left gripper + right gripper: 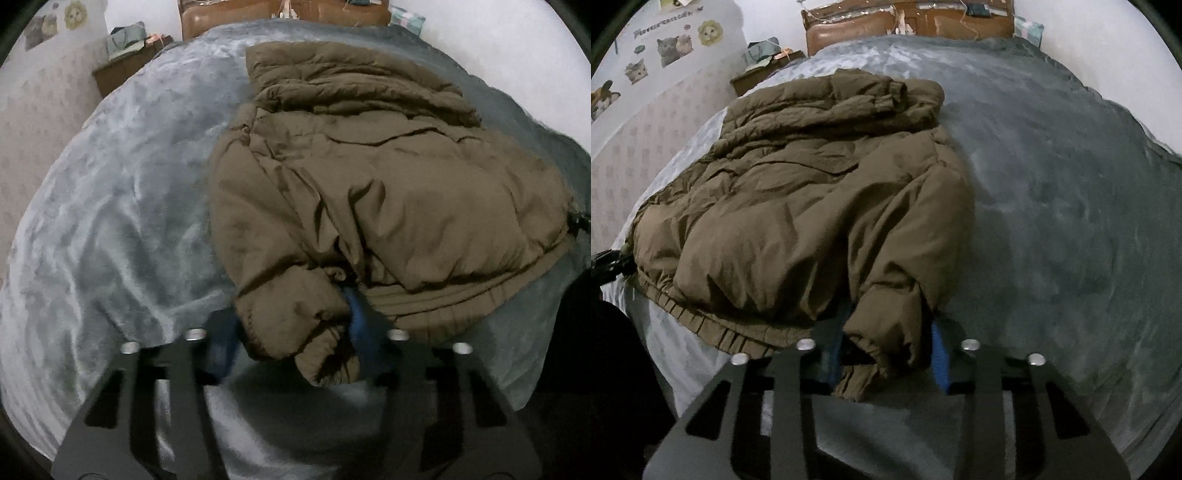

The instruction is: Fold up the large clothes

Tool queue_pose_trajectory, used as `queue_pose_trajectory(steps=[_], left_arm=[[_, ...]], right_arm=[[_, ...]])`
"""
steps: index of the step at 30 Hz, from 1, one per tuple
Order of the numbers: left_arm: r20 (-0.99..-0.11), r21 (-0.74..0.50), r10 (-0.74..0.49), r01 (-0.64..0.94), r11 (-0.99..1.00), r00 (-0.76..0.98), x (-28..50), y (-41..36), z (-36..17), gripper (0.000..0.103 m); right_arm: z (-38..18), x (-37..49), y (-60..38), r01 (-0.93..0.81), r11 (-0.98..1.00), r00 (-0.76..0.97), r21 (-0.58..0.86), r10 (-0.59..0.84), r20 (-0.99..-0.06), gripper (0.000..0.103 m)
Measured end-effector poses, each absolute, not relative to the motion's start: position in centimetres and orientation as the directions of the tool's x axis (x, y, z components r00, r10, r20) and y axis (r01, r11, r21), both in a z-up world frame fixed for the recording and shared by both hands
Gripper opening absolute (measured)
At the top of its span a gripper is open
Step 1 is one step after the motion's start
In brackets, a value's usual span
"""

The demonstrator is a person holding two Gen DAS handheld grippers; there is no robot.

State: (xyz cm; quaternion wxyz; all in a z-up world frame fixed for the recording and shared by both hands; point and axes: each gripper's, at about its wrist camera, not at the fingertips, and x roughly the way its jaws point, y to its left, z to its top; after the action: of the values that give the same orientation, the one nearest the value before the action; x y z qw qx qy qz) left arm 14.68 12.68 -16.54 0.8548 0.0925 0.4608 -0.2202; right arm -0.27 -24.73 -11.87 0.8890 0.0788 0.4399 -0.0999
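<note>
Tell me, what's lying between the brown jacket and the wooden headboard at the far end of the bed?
Only bare grey blanket. In the right wrist view, the blanket runs uninterrupted from the jacket to the headboard, with nothing resting on it.

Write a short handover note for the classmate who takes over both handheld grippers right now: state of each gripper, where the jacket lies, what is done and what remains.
Left gripper: closed on a bunched corner of the brown jacket at its near edge.
Right gripper: likewise gripping jacket fabric between its blue pads, at the near corner on its own side.
The jacket lies rumpled on the grey blanket of the bed, ribbed hem toward the person, one sleeve already laid across the far part.
Done: sleeve tucked, both near corners gripped.
Left: probably lift and fold the near part over, then flatten.
</note>
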Motion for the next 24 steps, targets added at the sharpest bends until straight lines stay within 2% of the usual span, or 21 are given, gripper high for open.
queue_pose_trajectory(steps=[2, 5, 13, 17, 24], left_arm=[[-0.818, -0.045, -0.301, 0.467, 0.883, 0.49, 14.4, 12.6, -16.3, 0.035], [-0.799, -0.035, -0.308, 0.472, 0.881, 0.516, 13.9, 12.2, -15.6, 0.029], [-0.753, -0.05, -0.336, 0.46, 0.887, 0.566, 12.4, 12.6, -11.7, 0.025], [-0.71, -0.057, -0.344, 0.437, 0.898, 0.614, 11.4, 12.7, -8.5, 0.023], [-0.602, -0.061, -0.378, 0.431, 0.9, 0.704, 8.2, 13.8, -1.5, 0.023]], right_arm=[[-11.4, -0.6, -24.7, 0.24, 0.969, 0.614, 0.062, -0.103, -0.782, 0.028], [-10.8, -1.0, -25.0, 0.238, 0.966, 0.637, 0.101, -0.076, -0.767, 0.026], [-8.0, -2.9, -24.8, 0.255, 0.951, 0.712, 0.177, -0.06, -0.699, 0.021], [-4.9, -4.1, -25.0, 0.234, 0.94, 0.783, 0.247, -0.032, -0.621, 0.019], [2.0, -6.9, -24.3, 0.175, 0.948, 0.881, 0.266, -0.03, -0.472, 0.019]])
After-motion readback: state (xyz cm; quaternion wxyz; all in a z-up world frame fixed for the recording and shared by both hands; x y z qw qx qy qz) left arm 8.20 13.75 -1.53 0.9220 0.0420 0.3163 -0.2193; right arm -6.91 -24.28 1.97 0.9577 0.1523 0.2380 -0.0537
